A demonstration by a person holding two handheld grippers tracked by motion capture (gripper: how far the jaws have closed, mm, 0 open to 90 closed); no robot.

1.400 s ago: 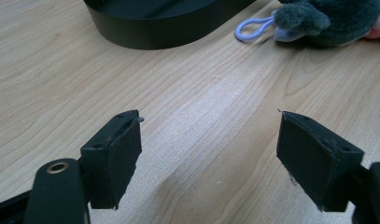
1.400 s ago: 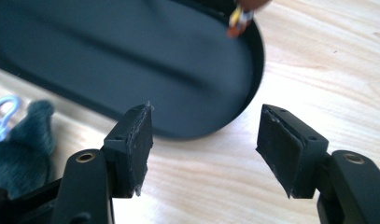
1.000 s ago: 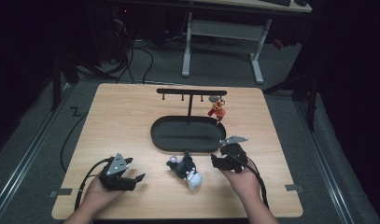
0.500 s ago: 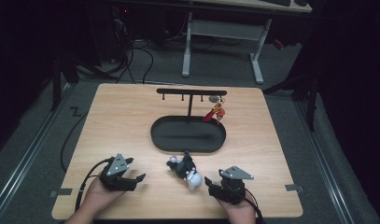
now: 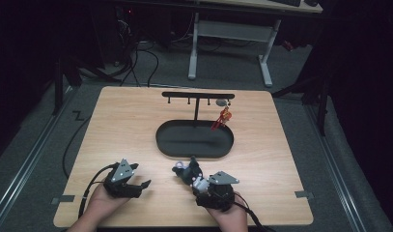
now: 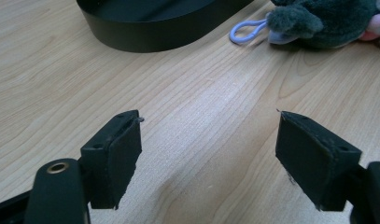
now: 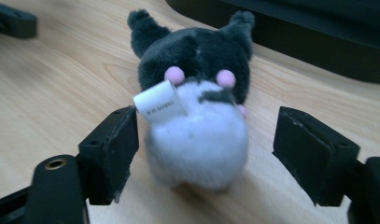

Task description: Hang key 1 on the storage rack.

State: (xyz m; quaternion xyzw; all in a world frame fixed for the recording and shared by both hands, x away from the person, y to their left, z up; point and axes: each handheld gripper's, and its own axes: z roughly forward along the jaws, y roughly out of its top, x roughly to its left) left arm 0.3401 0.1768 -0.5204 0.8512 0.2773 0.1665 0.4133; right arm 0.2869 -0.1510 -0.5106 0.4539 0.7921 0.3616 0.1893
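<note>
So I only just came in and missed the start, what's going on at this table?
A person holds a gripper in each hand. The right gripper has its jaws open around a small grey and white plush toy lying on the table; they have just been opening and do not press it. The left gripper rests open over bare wood. Behind stands a black tray with a hook rack.
</note>
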